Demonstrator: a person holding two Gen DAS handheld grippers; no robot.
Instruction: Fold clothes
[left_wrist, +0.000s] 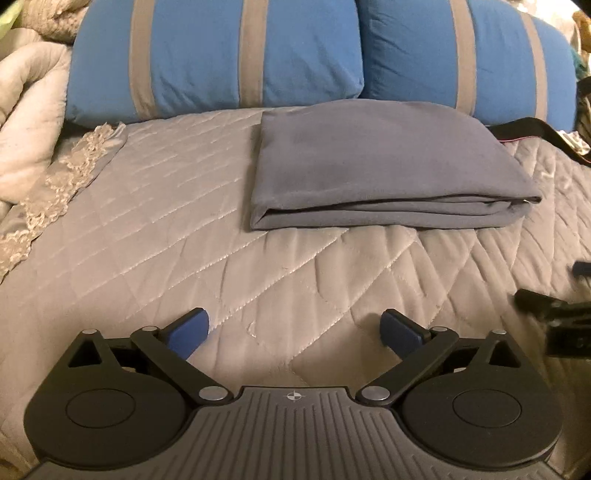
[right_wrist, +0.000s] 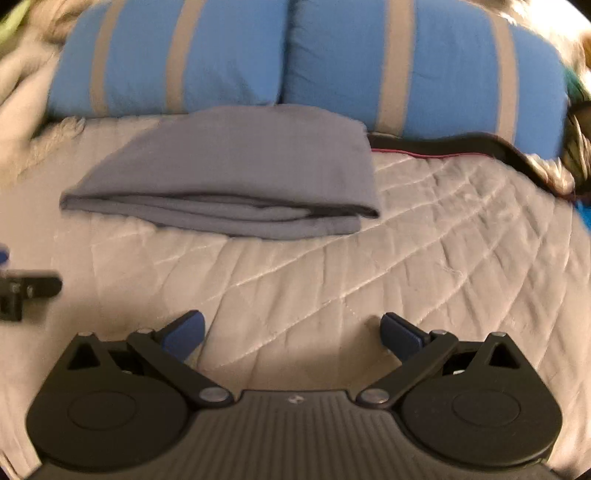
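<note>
- Two claws hovered over the quilt (left_wrist: 147, 206) with their blue pads spread wide and nothing between them: the left claw (left_wrist: 294, 331) and the right claw (right_wrist: 291, 330) each sat low at 6 o'clock in its own view, well short of the cloth.
- One grey garment (left_wrist: 376, 162) lay folded flat on the bed, at about 1 o'clock from the left claw and about 11 o'clock from the right, its far edge just beside the two blue striped pillows (left_wrist: 221, 55).
- Judging by its limp, rounded fold lines, the cloth would be light, soft and floppy; it would sag and slide open if lifted by a single layer.
- Best hold, to my eye, would be the thick stacked edge nearest the claws, pinched through all layers at the two near corners, one claw to each.
- Its look: a plain, matte slate-grey rectangle, smooth on top, with several layers showing along the near edge and a slightly ragged corner at its right end.
- A dark strap with a red line (right_wrist: 443, 147) lay at 2 o'clock near the garment's far right corner; whether they touched I could not tell.
- As folding goes, the piece seemed nearly or wholly done.
</note>
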